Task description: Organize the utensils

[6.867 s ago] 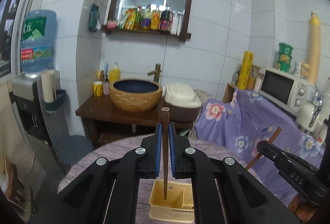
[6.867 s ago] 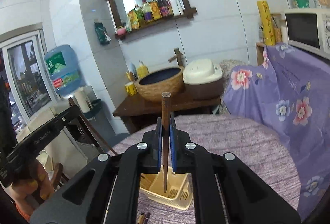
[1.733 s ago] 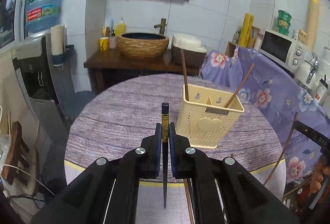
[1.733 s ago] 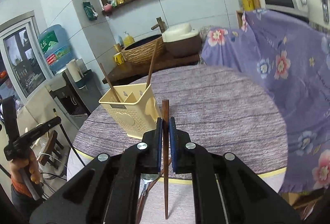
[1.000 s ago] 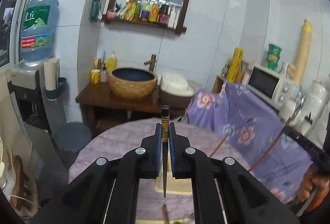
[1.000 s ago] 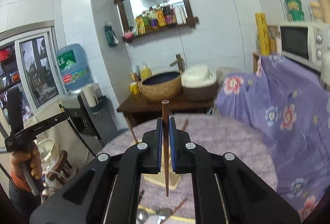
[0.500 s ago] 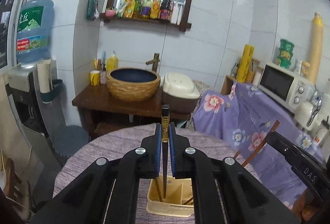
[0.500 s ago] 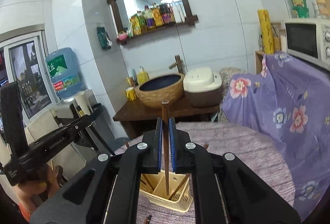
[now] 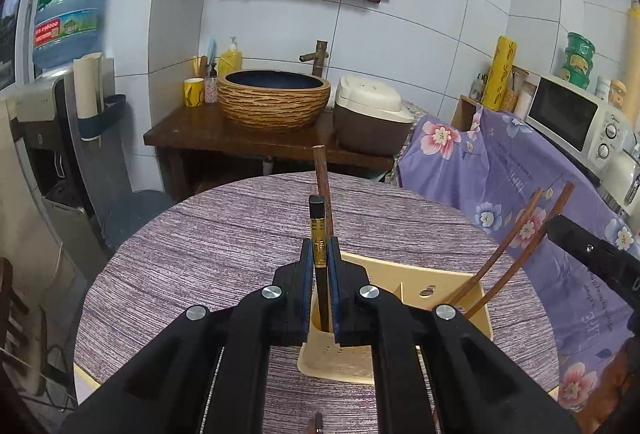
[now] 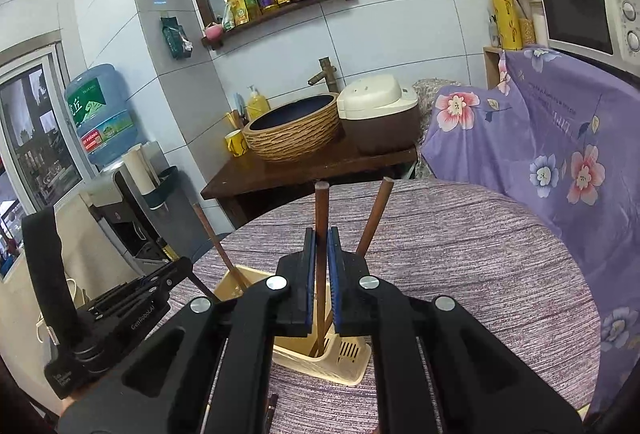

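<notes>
While both hands hang over the round counter (image 9: 224, 234), this is how things stand.

Left gripper (image 9: 320, 266): its jaws are closed on a black chopstick (image 9: 317, 230) with a gold band, held upright between the blue pads. The top end sticks up above the jaws; the lower end reaches down into the cream utensil basket (image 9: 404, 282), in its left compartment as this camera sees it.

Right gripper (image 10: 321, 262): its jaws are clamped on a brown wooden chopstick (image 10: 321, 206), also upright. The square top end stands above the pads; the shaft runs down between them, and its tip is inside the basket (image 10: 344, 358), near the slotted front wall.

Basket: it stands on the purple wood-grain counter, directly under both sets of jaws.

Already in the basket: from the left wrist view, a brown chopstick (image 9: 322, 178) stands just behind the black one, and two more (image 9: 516, 242) lean out to the right. Whether one of those is the right gripper's own stick I cannot tell.

Other gripper seen: the right one's black body enters the left view at the right edge; the left one's shows at the lower left of the right view.

Counter's near edge: the end of another utensil (image 10: 273, 406) lies there, mostly hidden under the right gripper.
</notes>
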Demonstrator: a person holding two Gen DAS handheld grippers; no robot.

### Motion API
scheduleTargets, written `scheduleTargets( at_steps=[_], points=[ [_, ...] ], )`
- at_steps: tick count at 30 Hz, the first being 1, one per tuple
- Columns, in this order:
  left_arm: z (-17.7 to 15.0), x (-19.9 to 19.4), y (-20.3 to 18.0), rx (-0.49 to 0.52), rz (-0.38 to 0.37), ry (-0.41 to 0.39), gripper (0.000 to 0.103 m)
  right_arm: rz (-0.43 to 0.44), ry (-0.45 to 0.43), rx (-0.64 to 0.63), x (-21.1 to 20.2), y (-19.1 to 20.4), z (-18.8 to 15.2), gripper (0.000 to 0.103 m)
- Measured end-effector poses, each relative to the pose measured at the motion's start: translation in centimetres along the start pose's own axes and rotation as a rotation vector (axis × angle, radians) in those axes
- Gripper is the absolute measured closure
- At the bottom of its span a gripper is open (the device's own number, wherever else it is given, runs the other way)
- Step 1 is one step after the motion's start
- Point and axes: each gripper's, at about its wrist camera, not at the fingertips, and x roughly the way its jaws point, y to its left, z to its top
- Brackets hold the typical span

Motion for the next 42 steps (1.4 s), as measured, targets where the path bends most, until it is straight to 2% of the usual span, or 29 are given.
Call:
scheduleTargets(
  at_steps=[3, 4, 6, 7, 8, 10, 13, 15, 18, 22, 26, 31, 37, 42],
  points=[
    [-0.1, -0.4, 0.1, -0.011, -0.015, 0.01, 0.094, -0.01, -0.028, -0.028, -0.3, 0.3, -0.5, 0.096],
    [-0.1, -0.6, 0.2, -0.011, -0.021, 0.008, 0.09, -0.019, -0.038, -0.042, -0.6, 0.5, -0.7, 0.096],
    [-0.4, -1.4, 0.4, -0.009, -0.026, -0.007, 0.071, -0.023, -0.05, -0.053, -1.1, 0.7, -1.0, 0.094],
    [-0.7, -2.0, 0.4, -0.008, -0.025, -0.022, 0.053, -0.024, -0.052, -0.053, -1.4, 0.8, -1.2, 0.088],
    [-1.0, -2.6, 0.5, -0.008, -0.025, -0.037, 0.045, -0.025, -0.055, -0.049, -1.8, 0.8, -1.6, 0.077],
    [-2.0, -3.9, 0.7, 0.009, -0.028, -0.058, 0.041, -0.024, -0.067, -0.051, -2.7, 0.9, -2.2, 0.06],
    [-3.9, -5.5, 0.8, 0.037, -0.015, -0.053, 0.028, -0.041, -0.072, -0.082, -4.3, 1.4, -3.8, 0.059],
    [-5.5, -6.5, 1.2, 0.047, -0.009, -0.061, 0.023, -0.041, -0.056, -0.088, -5.2, 1.5, -5.0, 0.056],
    [-8.1, -7.6, 1.8, 0.071, 0.014, -0.061, 0.017, -0.041, -0.048, -0.095, -6.8, 1.4, -7.6, 0.046],
    [-12.2, -7.4, 3.2, 0.069, 0.047, 0.037, 0.018, -0.101, 0.004, -0.113, -7.8, 0.6, -11.5, 0.044],
    [-15.4, -6.9, 4.2, 0.046, 0.039, 0.134, 0.037, -0.143, 0.108, -0.066, -7.6, -1.2, -15.5, 0.044],
    [-18.5, -6.2, 4.0, 0.043, -0.007, 0.225, 0.052, -0.162, 0.211, -0.002, -7.2, -3.1, -19.3, 0.044],
    [-21.2, -5.7, 3.2, 0.043, -0.023, 0.286, 0.063, -0.139, 0.276, 0.002, -7.2, -2.4, -22.4, 0.044],
    [-22.2, -6.0, 3.4, 0.023, -0.019, 0.291, 0.063, -0.094, 0.34, -0.046, -5.9, -0.2, -24.2, 0.057]
  ],
)
